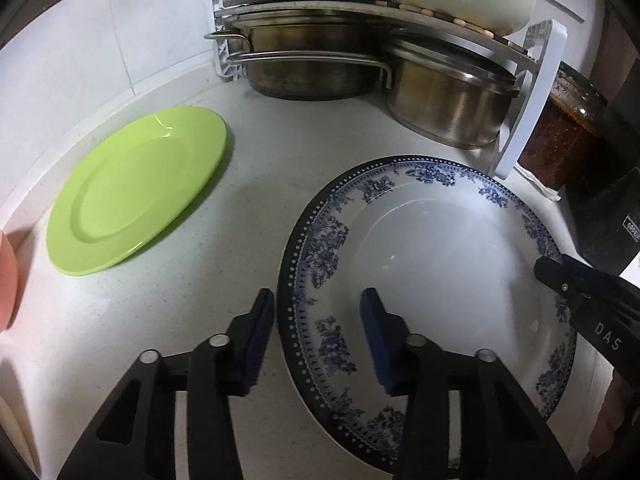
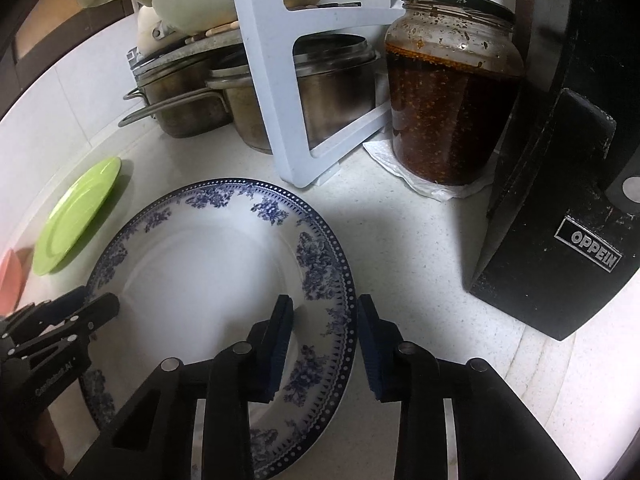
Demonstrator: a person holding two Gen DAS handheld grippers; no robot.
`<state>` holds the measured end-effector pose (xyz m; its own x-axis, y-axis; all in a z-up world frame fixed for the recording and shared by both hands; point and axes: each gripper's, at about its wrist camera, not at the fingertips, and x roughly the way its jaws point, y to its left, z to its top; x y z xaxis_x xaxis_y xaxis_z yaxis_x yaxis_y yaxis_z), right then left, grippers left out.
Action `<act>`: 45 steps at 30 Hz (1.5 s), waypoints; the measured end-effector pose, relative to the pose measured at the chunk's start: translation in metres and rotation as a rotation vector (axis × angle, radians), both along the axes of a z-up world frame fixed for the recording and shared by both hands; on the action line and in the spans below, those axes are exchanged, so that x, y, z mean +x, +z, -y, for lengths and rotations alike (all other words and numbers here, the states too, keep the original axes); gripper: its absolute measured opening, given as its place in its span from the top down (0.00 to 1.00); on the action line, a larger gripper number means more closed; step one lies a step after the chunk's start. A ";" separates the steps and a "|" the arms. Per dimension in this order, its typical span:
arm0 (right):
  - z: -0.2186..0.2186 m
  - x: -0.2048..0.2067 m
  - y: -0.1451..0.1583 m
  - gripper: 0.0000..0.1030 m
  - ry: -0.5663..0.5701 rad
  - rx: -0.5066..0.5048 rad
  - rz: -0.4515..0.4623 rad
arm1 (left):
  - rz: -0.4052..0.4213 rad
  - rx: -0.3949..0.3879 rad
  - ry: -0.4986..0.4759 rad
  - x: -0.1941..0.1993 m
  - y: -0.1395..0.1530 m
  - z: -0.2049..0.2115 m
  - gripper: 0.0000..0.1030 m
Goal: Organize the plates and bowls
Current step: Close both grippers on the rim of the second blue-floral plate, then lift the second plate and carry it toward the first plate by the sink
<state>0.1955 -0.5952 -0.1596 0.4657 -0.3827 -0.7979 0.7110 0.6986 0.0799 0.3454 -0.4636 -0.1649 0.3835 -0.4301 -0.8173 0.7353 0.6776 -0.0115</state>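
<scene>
- on the white speckled counter (image 1: 248, 184), a blue-and-white patterned plate (image 1: 432, 240) lies flat, in front of a white rack (image 2: 272, 120) that holds steel pots (image 1: 312, 68).
- left gripper (image 1: 318, 336) straddles the plate's left rim, one finger outside over the counter, the other over the plate's well; jaws spread, nothing pinched.
- right gripper (image 2: 324, 340) straddles the opposite rim the same way, jaws likewise spread apart and not closed on the plate.
- each gripper's tip shows at the edge of the other's view, over the plate.
- green plate (image 1: 136, 192) rests flat farther left, apart from the patterned plate, near the wall.
- pink object (image 1: 7, 280) sits at the far left edge, too cropped to identify.
- jar of dark red sauce (image 2: 452, 92) stands on a paper towel just right of the rack, beside a black block marked "oppein" (image 2: 560, 240).
</scene>
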 end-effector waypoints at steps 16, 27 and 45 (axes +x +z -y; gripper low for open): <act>-0.008 -0.001 0.005 0.68 0.011 0.001 -0.025 | 0.017 -0.014 0.025 -0.006 0.003 -0.009 0.65; -0.040 -0.012 0.030 0.68 0.043 -0.008 -0.014 | 0.030 -0.037 0.064 -0.022 0.028 -0.046 0.65; -0.120 -0.015 0.080 0.68 0.167 -0.058 0.036 | 0.085 -0.094 0.189 -0.049 0.077 -0.140 0.65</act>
<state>0.1806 -0.4749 -0.0796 0.5547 -0.3426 -0.7583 0.5821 0.8109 0.0594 0.2967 -0.3232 -0.0880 0.5304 -0.4171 -0.7381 0.5964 0.8023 -0.0248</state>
